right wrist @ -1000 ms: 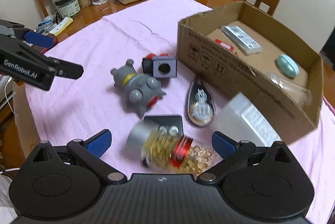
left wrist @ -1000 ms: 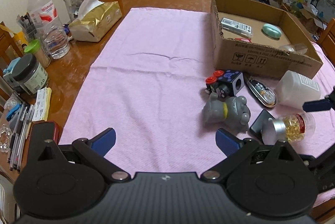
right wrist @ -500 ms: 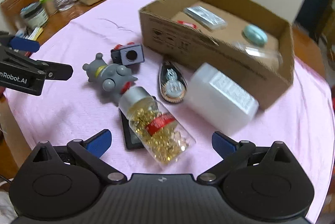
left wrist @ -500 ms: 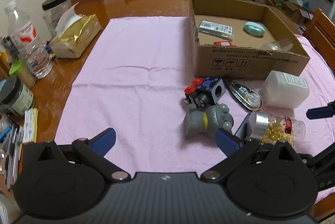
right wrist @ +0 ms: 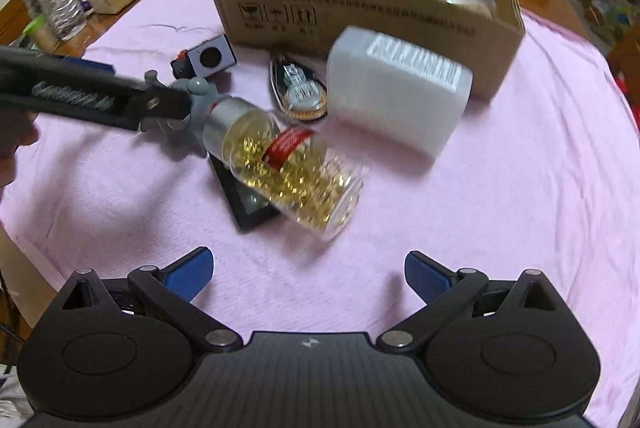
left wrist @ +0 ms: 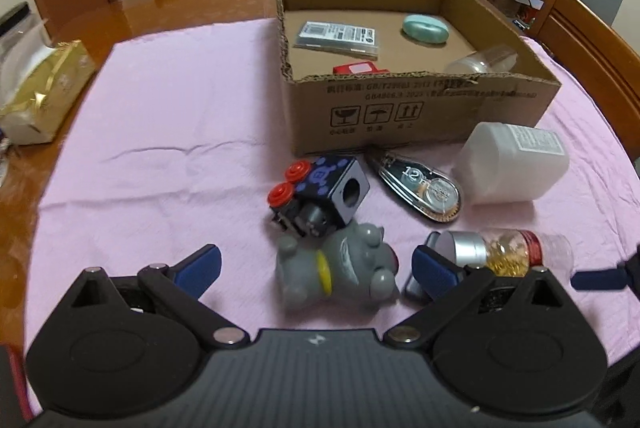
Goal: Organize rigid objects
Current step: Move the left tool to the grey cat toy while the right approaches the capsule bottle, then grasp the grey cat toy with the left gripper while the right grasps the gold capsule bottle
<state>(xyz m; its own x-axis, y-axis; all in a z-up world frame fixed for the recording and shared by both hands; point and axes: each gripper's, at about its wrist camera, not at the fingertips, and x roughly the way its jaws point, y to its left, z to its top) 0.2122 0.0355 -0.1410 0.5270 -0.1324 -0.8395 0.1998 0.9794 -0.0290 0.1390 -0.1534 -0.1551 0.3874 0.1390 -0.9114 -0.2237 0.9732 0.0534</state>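
Blue-padded fingers (left wrist: 200,264) of the left gripper (left wrist: 316,266) stand wide apart with nothing between them, low over the pink cloth (left wrist: 160,132); the right gripper (right wrist: 306,270) is likewise spread wide and holds nothing. One grey toy figure (left wrist: 340,268) lies between the left fingers' tips, touching one dark cube toy (left wrist: 320,192) beyond it. One clear bottle (right wrist: 288,168) of gold capsules lies on its side ahead of the right gripper, resting on one black flat item (right wrist: 248,208). One tape dispenser (left wrist: 424,184) and one white bottle (left wrist: 512,164) lie further out, beside the single cardboard box (left wrist: 400,116); four items show inside it.
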